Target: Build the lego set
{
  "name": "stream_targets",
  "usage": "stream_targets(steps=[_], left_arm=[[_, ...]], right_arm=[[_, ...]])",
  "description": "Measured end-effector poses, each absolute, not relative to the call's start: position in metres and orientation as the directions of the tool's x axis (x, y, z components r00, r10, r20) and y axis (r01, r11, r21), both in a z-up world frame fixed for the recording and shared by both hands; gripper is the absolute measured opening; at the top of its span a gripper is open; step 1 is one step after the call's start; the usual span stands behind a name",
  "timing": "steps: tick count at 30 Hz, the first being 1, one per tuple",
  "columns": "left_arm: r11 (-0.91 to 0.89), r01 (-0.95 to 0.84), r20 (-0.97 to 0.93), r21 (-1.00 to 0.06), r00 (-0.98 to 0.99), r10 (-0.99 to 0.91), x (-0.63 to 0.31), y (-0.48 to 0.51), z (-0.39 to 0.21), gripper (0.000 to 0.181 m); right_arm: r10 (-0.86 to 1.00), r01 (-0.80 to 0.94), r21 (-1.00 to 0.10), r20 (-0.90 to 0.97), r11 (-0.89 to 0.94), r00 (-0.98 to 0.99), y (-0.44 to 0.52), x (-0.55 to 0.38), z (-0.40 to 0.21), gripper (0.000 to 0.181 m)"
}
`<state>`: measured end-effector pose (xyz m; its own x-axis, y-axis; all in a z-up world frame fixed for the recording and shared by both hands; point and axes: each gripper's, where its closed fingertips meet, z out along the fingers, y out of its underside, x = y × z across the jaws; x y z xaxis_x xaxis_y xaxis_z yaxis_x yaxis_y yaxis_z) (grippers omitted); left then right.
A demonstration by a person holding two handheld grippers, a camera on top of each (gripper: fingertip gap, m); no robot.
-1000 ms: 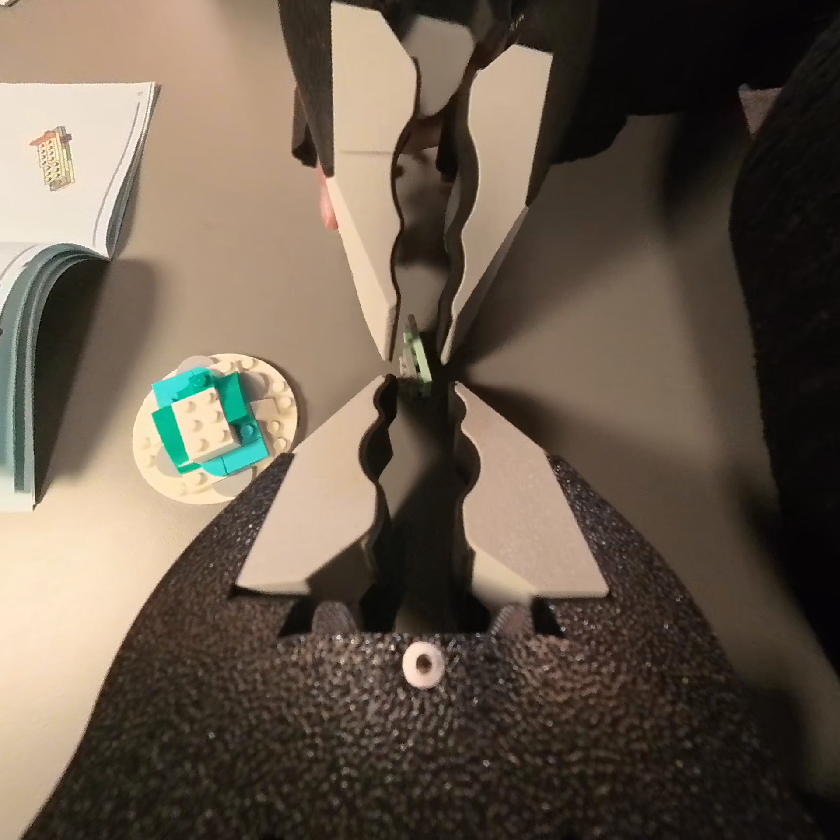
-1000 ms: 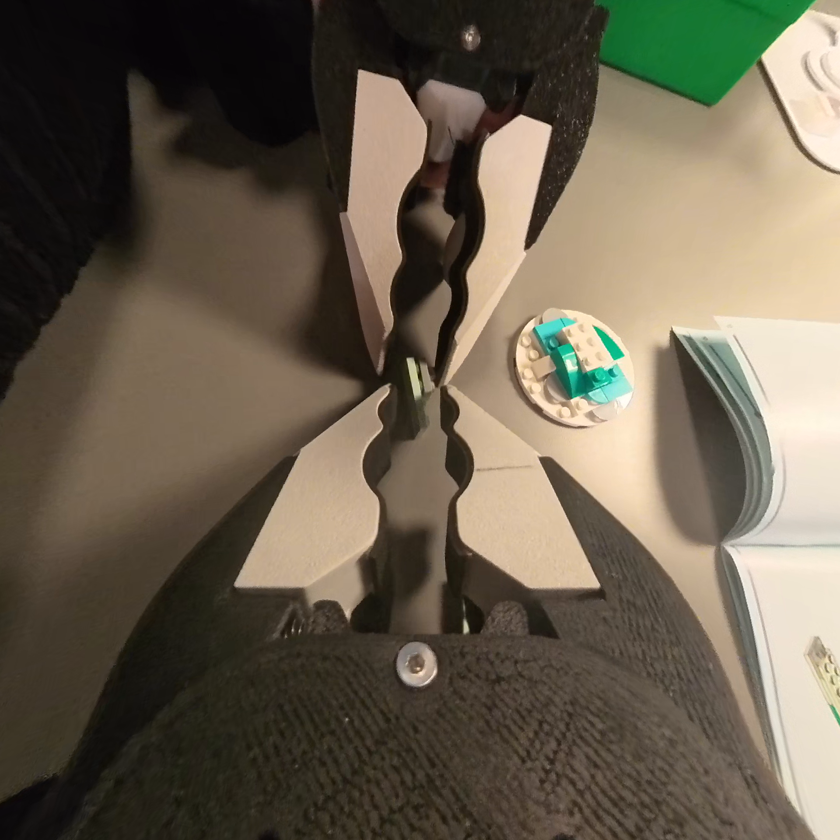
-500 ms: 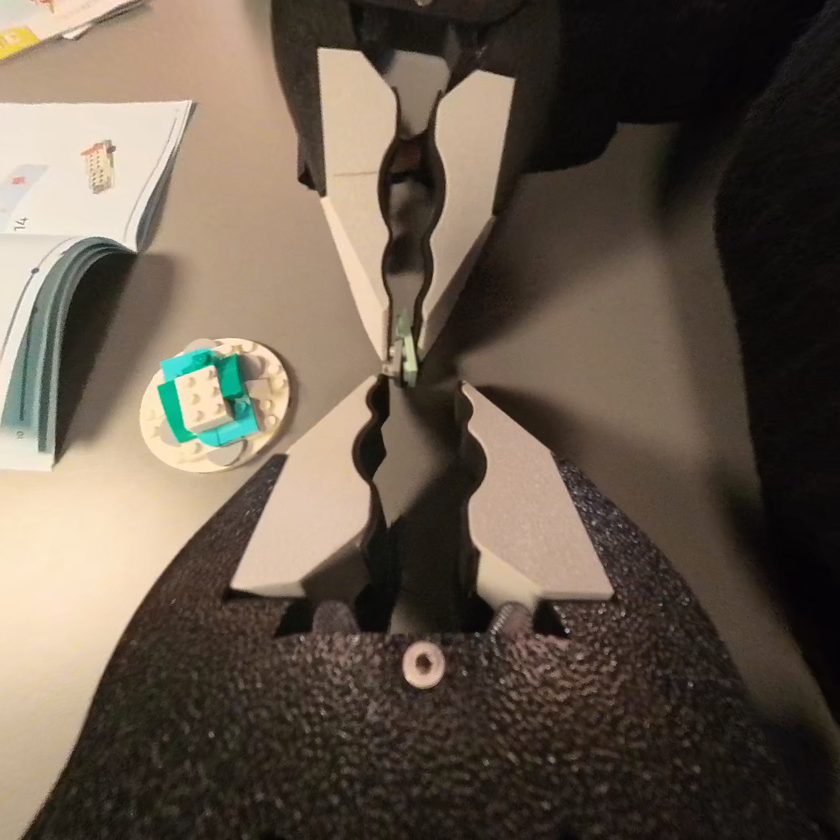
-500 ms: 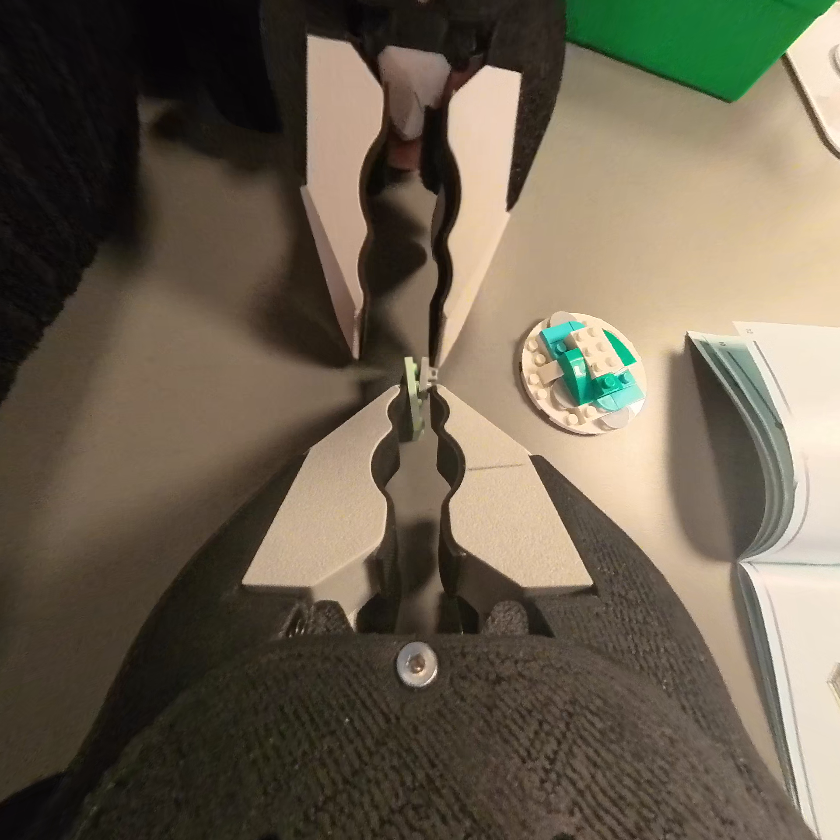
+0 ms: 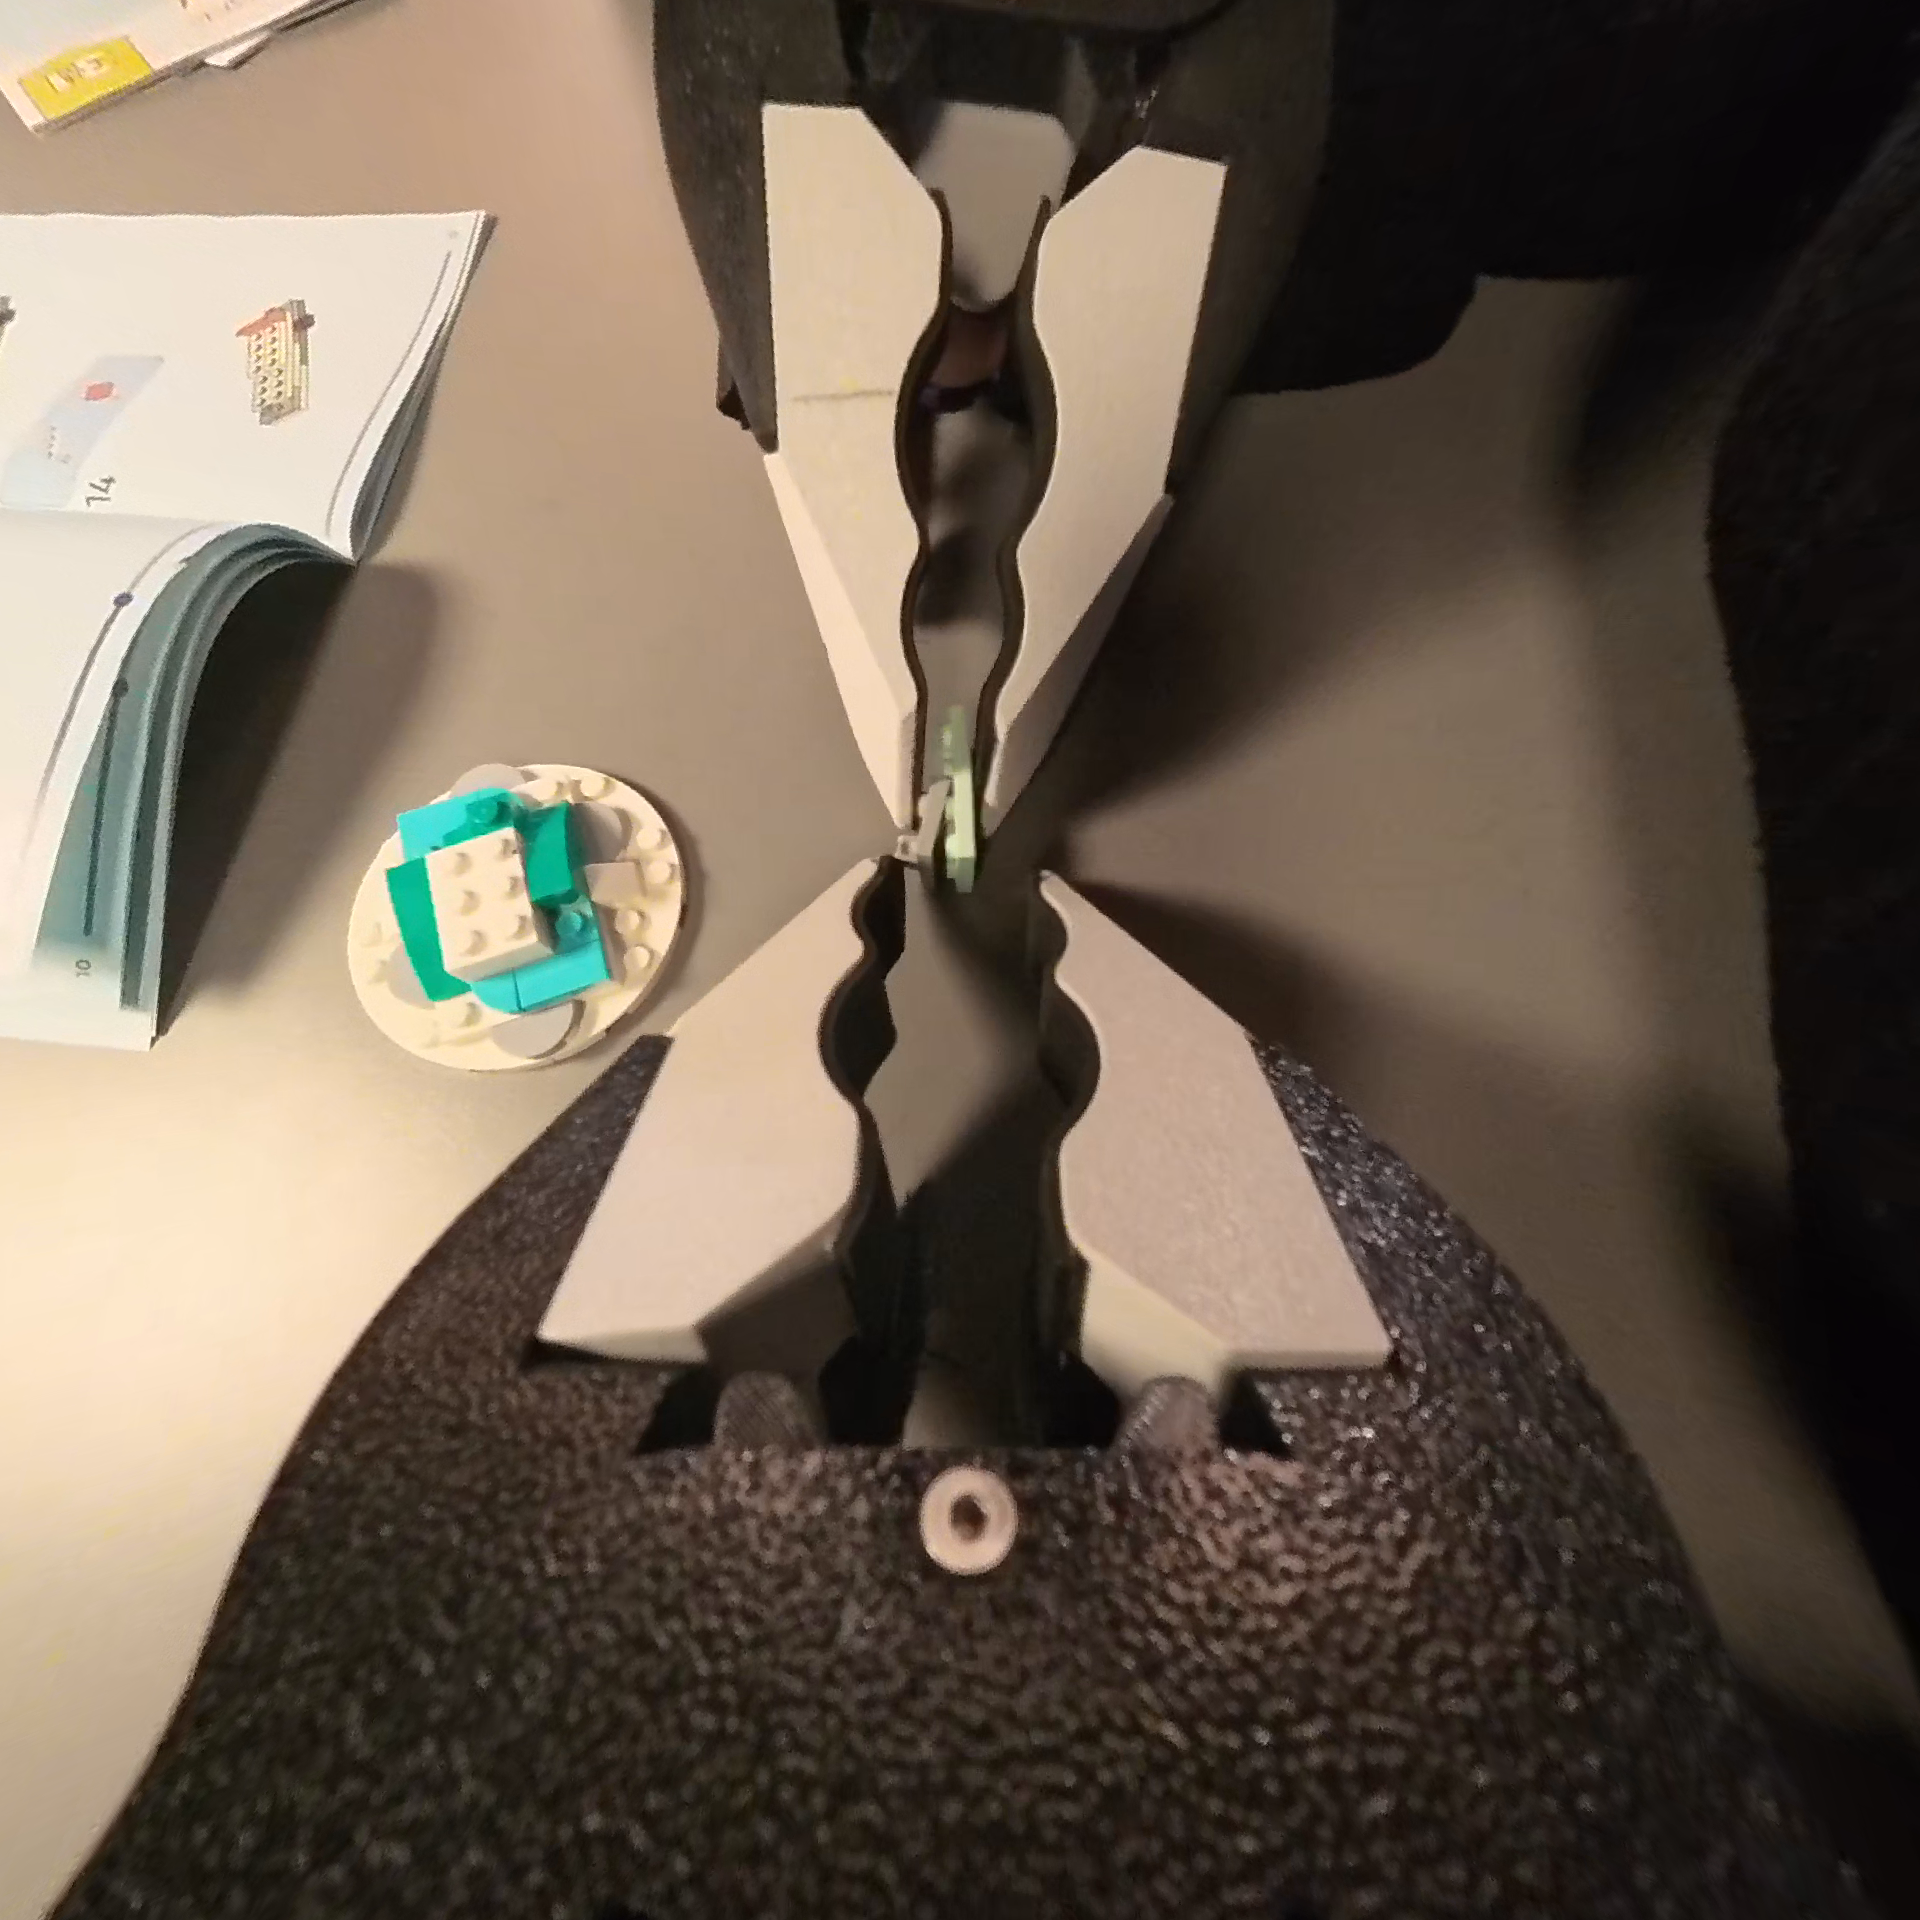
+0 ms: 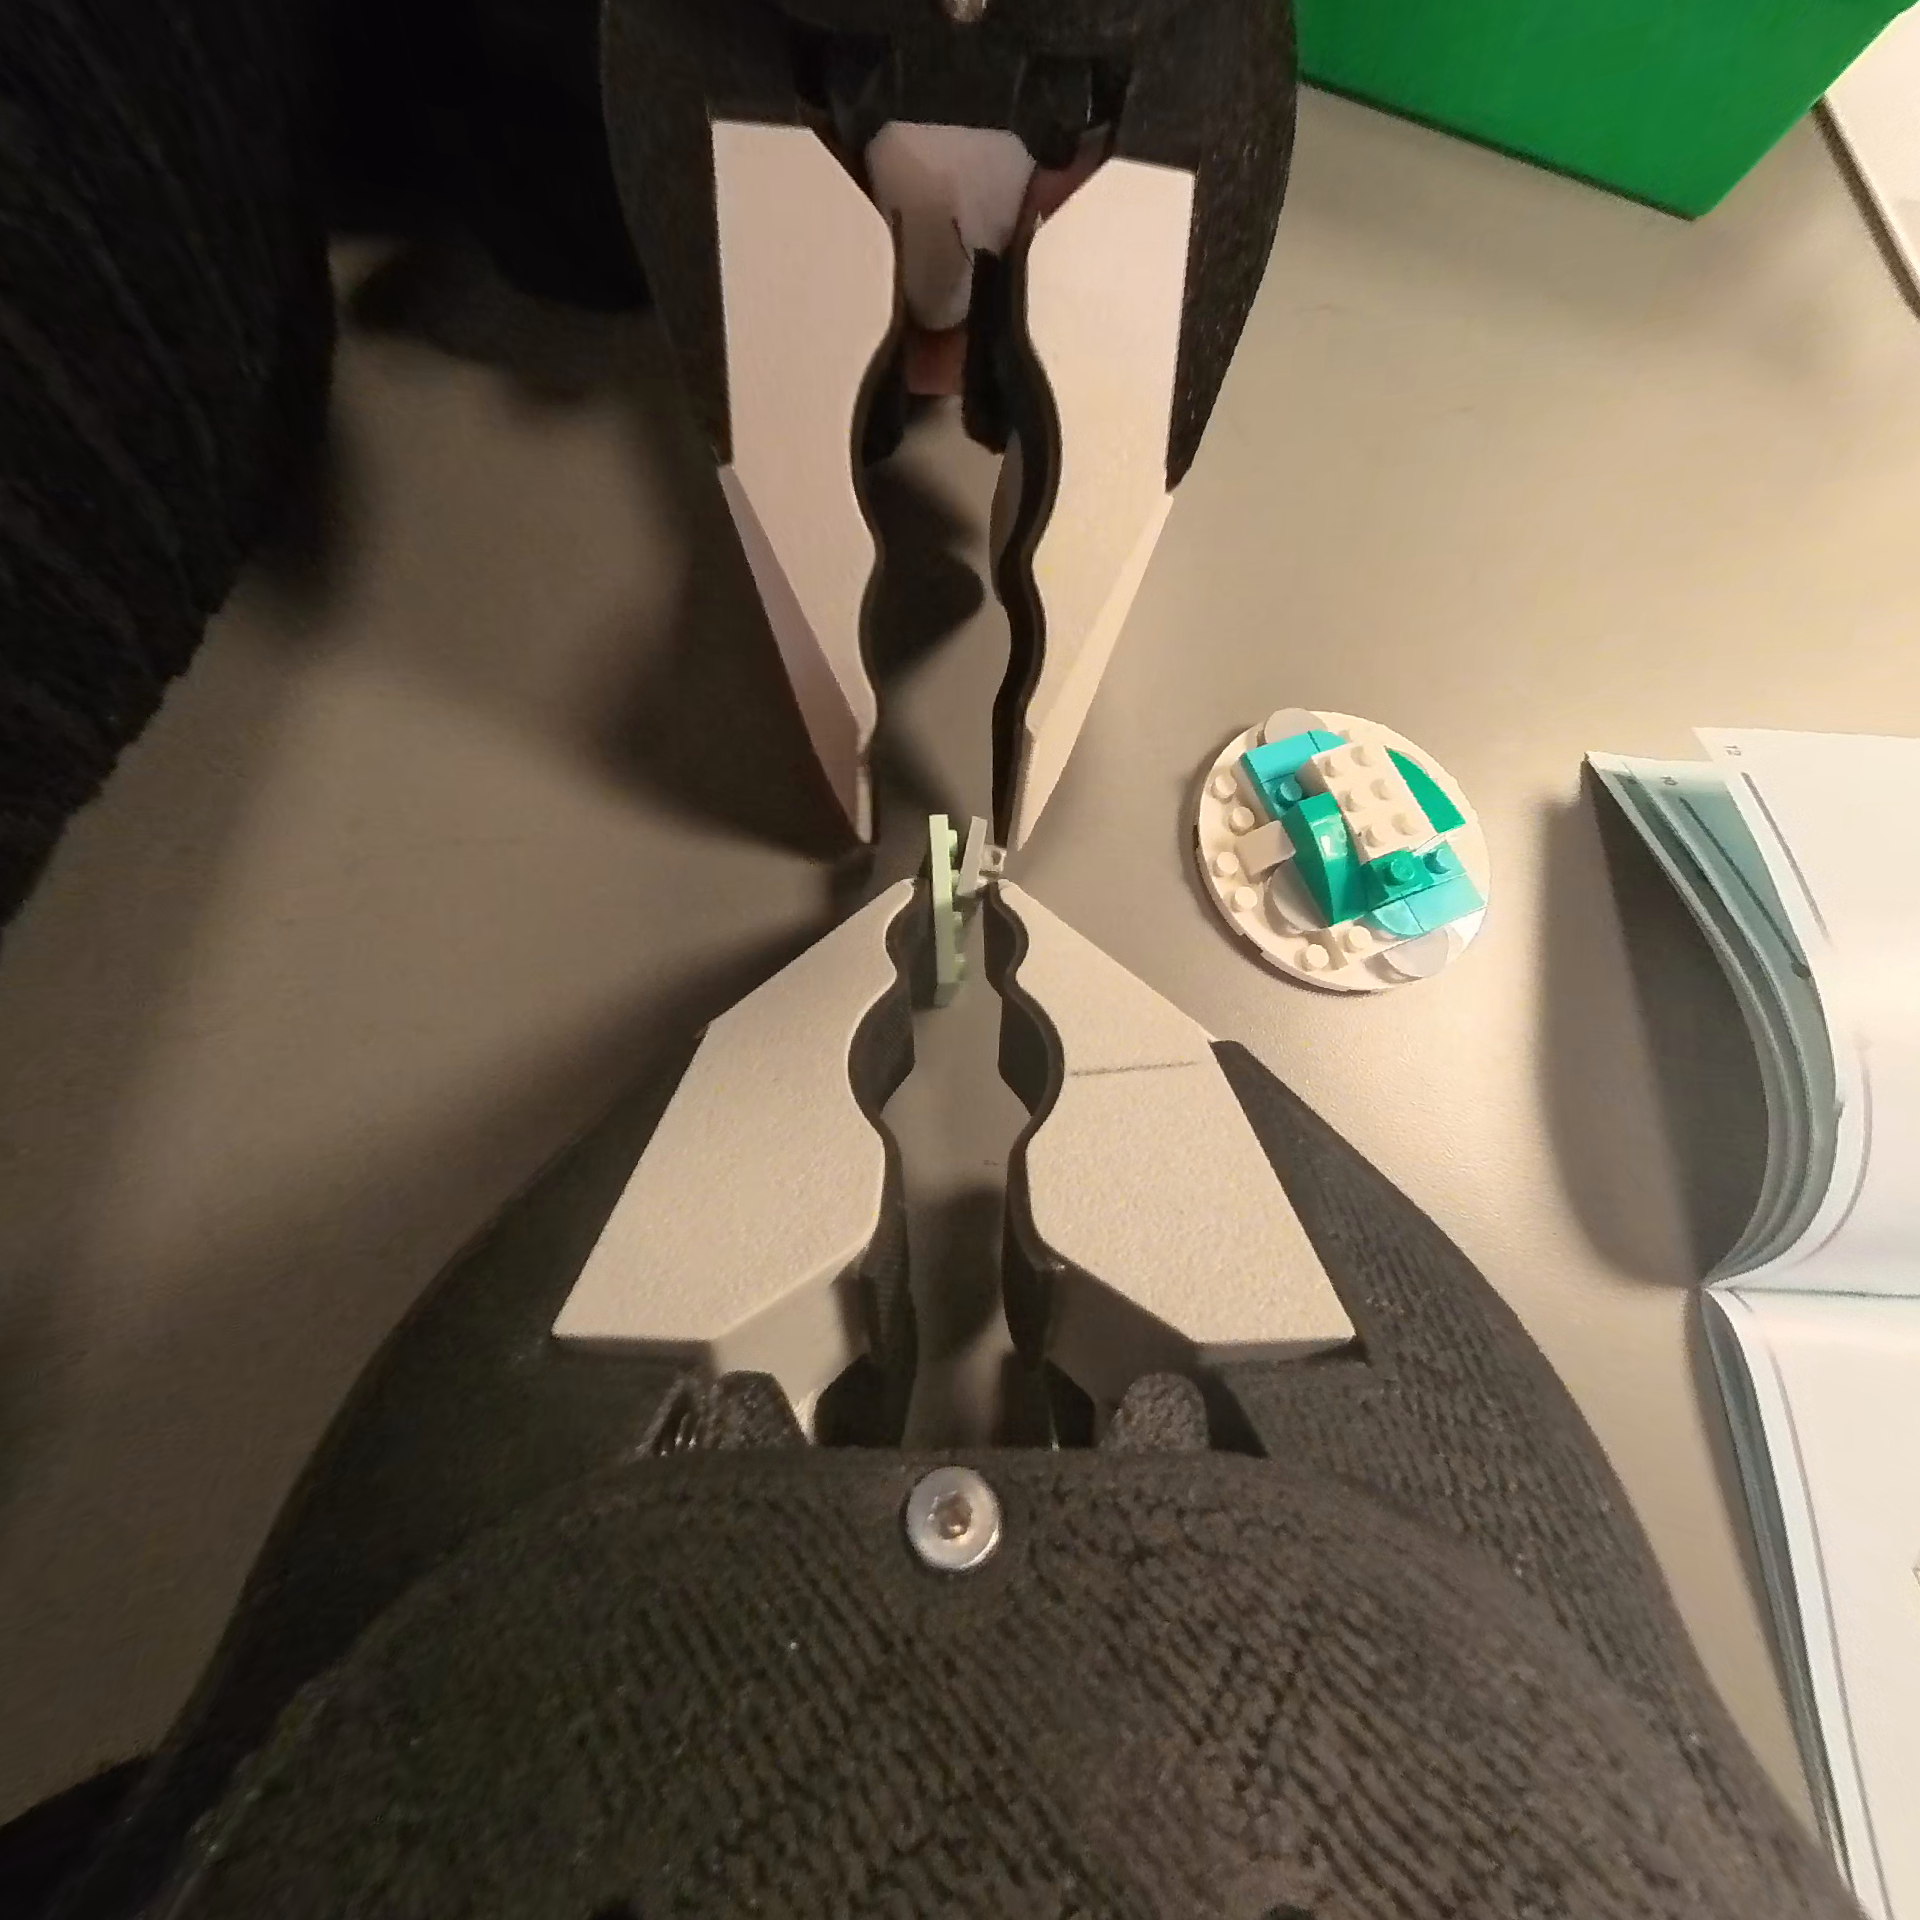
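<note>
My two grippers meet tip to tip above the table. My right gripper (image 6: 956, 883) is shut on a light green plate (image 6: 940, 920) held on edge, with a small grey piece (image 6: 977, 847) stuck to its side. In the left wrist view the right gripper (image 5: 951, 821) comes in from the top with the green plate (image 5: 958, 821) in its tips. My left gripper (image 5: 966, 873) is open and empty, its tips just short of the plate; it also shows in the right wrist view (image 6: 935, 821). A round white plate (image 5: 649, 904) carrying teal and white bricks (image 5: 483, 904) lies on the table to one side, also seen in the right wrist view (image 6: 1226, 831).
An open instruction booklet (image 5: 208, 416) lies beyond the round plate, also in the right wrist view (image 6: 1818, 1039). A green box (image 6: 1558, 83) stands at the far edge. More leaflets (image 5: 94, 73) lie at the back. A person's dark sleeve (image 5: 1818, 727) borders the other side. My two grippers' fingertips are within a few centimetres of each other.
My right gripper's jaws have narrowed onto the green plate. My left gripper has stayed open and drawn back slightly, so the plate now stands clear of its tips.
</note>
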<state>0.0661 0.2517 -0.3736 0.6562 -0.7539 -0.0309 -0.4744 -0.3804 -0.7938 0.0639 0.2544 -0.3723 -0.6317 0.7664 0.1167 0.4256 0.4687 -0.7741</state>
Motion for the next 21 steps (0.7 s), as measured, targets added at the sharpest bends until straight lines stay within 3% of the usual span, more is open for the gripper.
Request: stream_targets(steps=[4, 13, 21], left_arm=[[-0.388, -0.469, -0.039, -0.793, 0.675, -0.736, 0.065, 0.254, -0.374, 0.01], [-0.362, -0.498, -0.079, -0.788, 0.665, -0.742, 0.065, 0.251, -0.373, 0.009], [-0.195, -0.575, -0.29, -0.795, 0.642, -0.71, 0.062, 0.252, -0.342, 0.008]], right_arm=[[0.759, 0.426, -0.774, 0.106, 0.468, -0.642, 0.252, 0.065, -0.373, 0.008], [0.748, 0.403, -0.77, 0.14, 0.494, -0.649, 0.248, 0.066, -0.374, 0.008], [0.708, 0.296, -0.729, 0.349, 0.617, -0.614, 0.25, 0.063, -0.341, 0.007]])
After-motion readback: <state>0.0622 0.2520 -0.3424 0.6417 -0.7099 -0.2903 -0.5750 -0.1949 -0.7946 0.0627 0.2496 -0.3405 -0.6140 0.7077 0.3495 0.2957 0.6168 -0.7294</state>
